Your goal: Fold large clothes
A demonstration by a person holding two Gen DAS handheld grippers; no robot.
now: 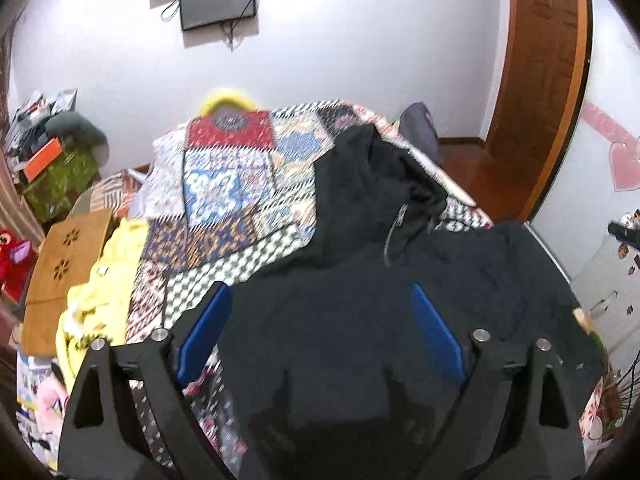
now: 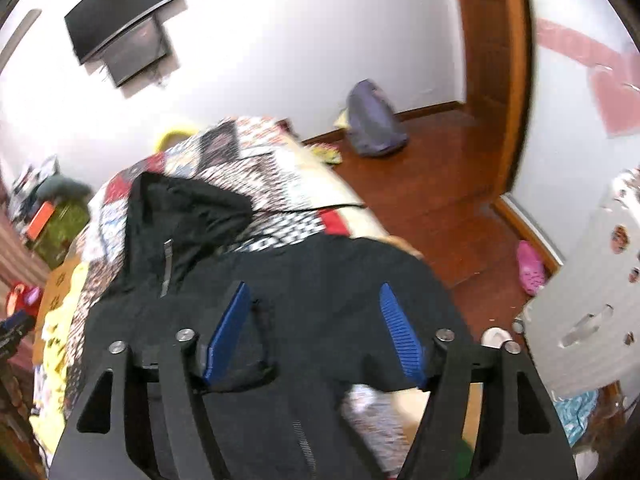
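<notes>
Black fabric: the hooded jacket (image 1: 360,280) lies along the quilted bed (image 1: 224,200), hood toward the far end and body at the near right edge. Both the left tongs (image 1: 320,300) and the right tongs (image 2: 316,300) hang released directly above its body, nothing between their pads. The right pair looks nearer the hem at the bed's edge.

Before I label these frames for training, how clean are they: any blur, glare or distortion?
Left wrist view: patchwork quilt smeared by motion blur, black jacket too dark for detail, fisheye bends the door frame. Right wrist view: wall blown out white, quilt blurred, dark corners from the lens.
</notes>
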